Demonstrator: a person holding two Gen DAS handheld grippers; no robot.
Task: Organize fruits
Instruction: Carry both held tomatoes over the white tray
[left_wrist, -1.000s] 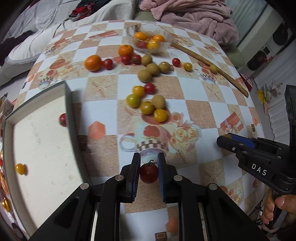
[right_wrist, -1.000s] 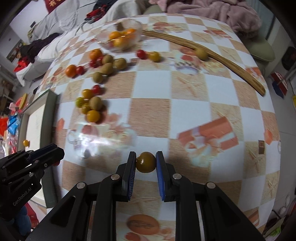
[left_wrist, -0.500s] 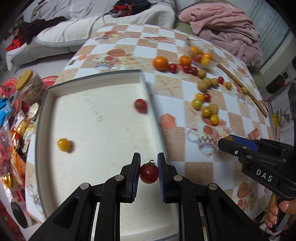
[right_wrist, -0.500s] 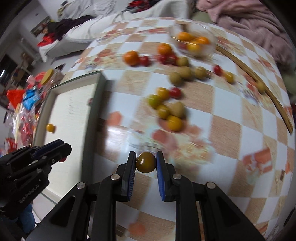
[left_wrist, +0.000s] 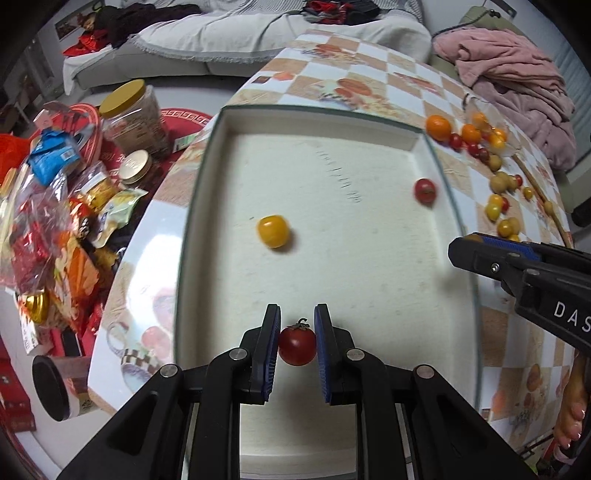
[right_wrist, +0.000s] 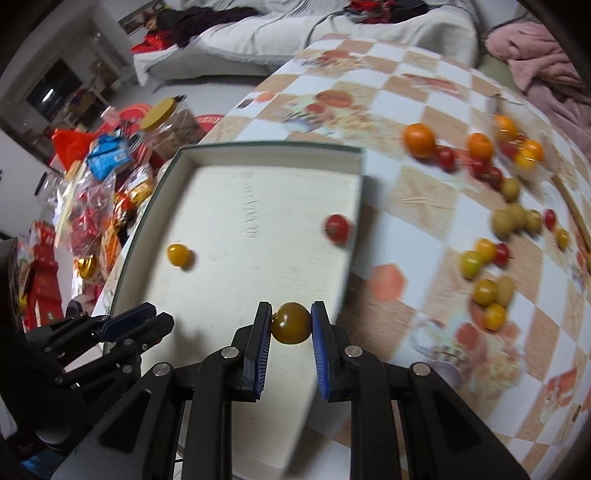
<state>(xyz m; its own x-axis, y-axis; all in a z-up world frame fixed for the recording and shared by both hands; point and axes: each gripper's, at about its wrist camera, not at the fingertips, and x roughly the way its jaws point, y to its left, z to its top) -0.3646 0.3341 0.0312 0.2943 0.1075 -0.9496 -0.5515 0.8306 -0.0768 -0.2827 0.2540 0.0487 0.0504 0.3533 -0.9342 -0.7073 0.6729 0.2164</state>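
Observation:
My left gripper (left_wrist: 296, 345) is shut on a dark red cherry tomato (left_wrist: 297, 346) and holds it over the near part of the white tray (left_wrist: 369, 266). My right gripper (right_wrist: 291, 325) is shut on a brownish-yellow tomato (right_wrist: 291, 323) above the tray's right rim (right_wrist: 351, 236). In the tray lie a yellow tomato (left_wrist: 272, 230) and a red tomato (left_wrist: 424, 191). The right gripper also shows in the left wrist view (left_wrist: 480, 254); the left gripper shows at the lower left of the right wrist view (right_wrist: 122, 325).
Several oranges, tomatoes and kiwis (right_wrist: 480, 258) lie scattered on the checkered tablecloth (right_wrist: 424, 199) right of the tray. Snack packets and jars (left_wrist: 74, 184) crowd the floor to the left. A pink blanket (left_wrist: 517, 85) lies at the far right.
Both grippers have swung left with their tomatoes, from over the tablecloth to over the tray. The scattered fruit now lies off to the right.

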